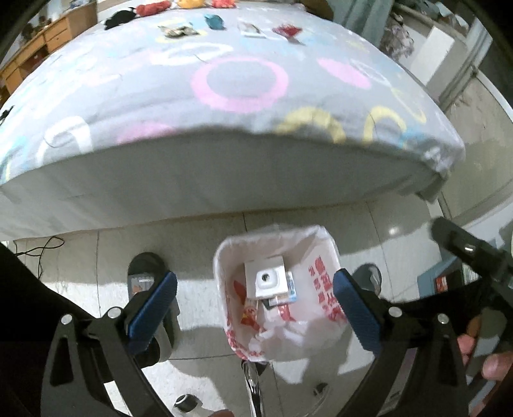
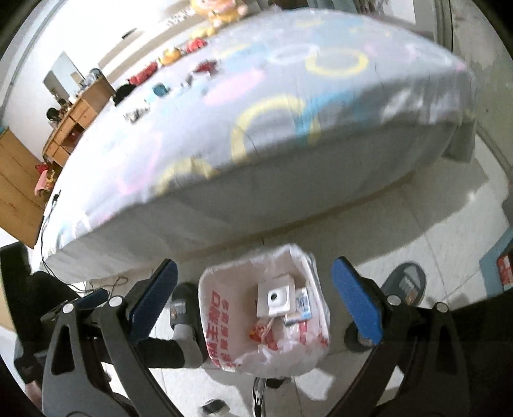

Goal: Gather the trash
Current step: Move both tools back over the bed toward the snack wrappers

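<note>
Both released: left gripper [image 1: 255,304] and right gripper [image 2: 255,298] empty over lined trash bin [image 1: 224,256]. Risk: wrappers [image 1: 178,30] at bed's [image 1: 160,179] far edge; long reach, weak pinch.

Wide-spread, empty right claw [image 2: 255,298] above lined trash bin [image 2: 221,349] holding white box [image 2: 275,300].

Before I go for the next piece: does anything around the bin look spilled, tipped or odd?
Nothing stands out. The lined bin stands upright on the floor with the white box and wrappers inside, nothing spilled beside it. Scattered wrappers remain on the bed. Both claws are open and empty.
</note>
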